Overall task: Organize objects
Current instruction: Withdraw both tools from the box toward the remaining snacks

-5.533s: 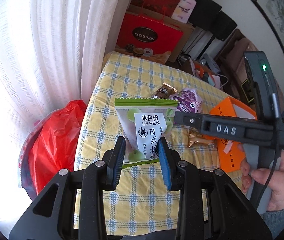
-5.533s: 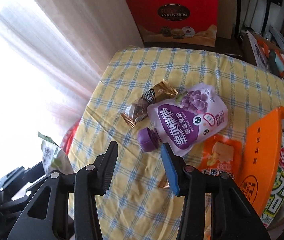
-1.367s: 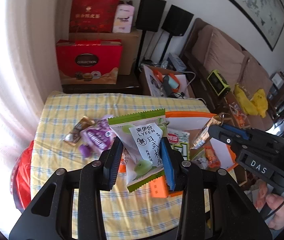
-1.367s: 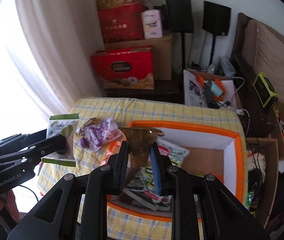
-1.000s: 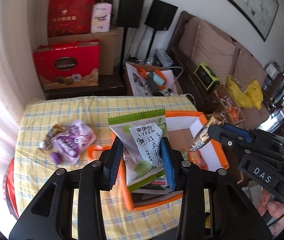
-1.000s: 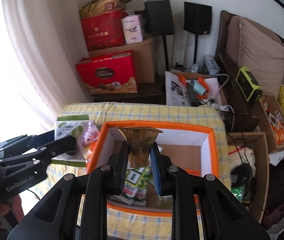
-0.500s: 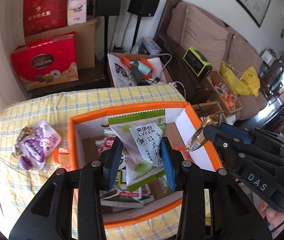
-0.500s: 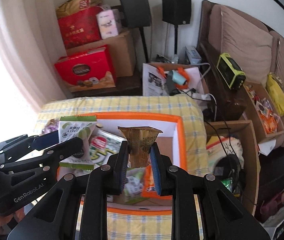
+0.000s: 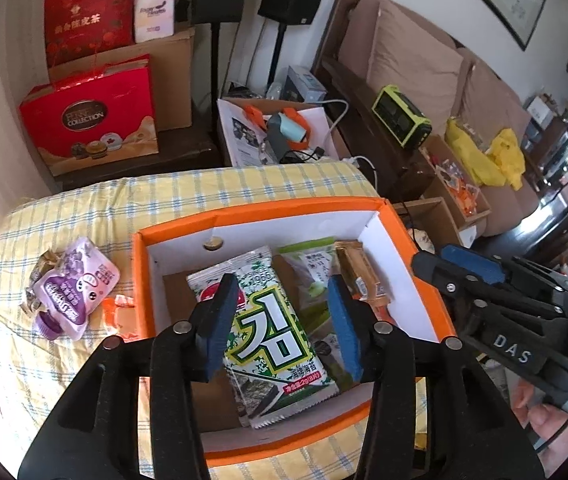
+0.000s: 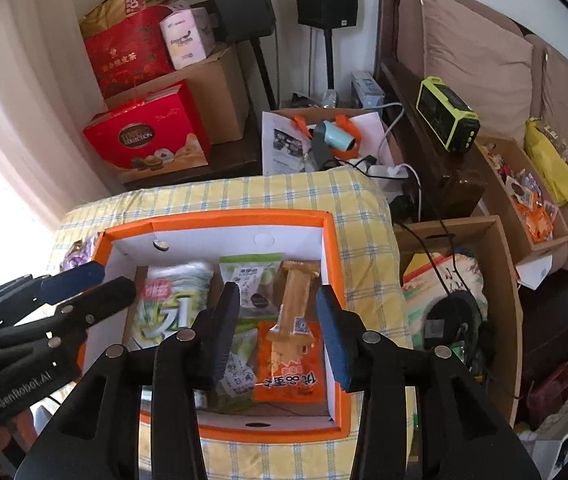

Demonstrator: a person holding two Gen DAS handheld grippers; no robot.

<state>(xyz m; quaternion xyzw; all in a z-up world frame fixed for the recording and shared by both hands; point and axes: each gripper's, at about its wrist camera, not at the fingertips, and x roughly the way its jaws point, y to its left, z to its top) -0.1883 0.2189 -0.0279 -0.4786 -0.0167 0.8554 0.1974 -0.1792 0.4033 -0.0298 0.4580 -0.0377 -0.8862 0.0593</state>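
An orange box [image 9: 260, 208] with white walls sits on the yellow checked tablecloth [image 9: 64, 360]. My left gripper [image 9: 280, 292] hovers over it, jaws opening, nothing between them. Below lie a seaweed pack [image 9: 268, 320], the green snack packet [image 9: 311, 272] and the gold bar packet [image 9: 357, 276]. My right gripper [image 10: 278, 300] hangs over the box's [image 10: 220, 214] right half, its jaws also opening and gripping nothing. The gold bar packet [image 10: 295, 300] rests loose under it beside the green packet [image 10: 250, 280]. A purple pouch [image 9: 72, 284] lies on the cloth left of the box.
A small gold wrapper [image 9: 44, 260] and an orange packet [image 9: 118, 308] lie by the purple pouch. Red gift boxes [image 9: 88, 116], speakers and cardboard cartons stand behind the table. An open carton [image 10: 463, 280] and a sofa [image 10: 463, 52] are to the right.
Both grippers have opened. The green packet has dropped from the left one and the gold bar packet from the right one into the orange box. Both hands came lower over the box.
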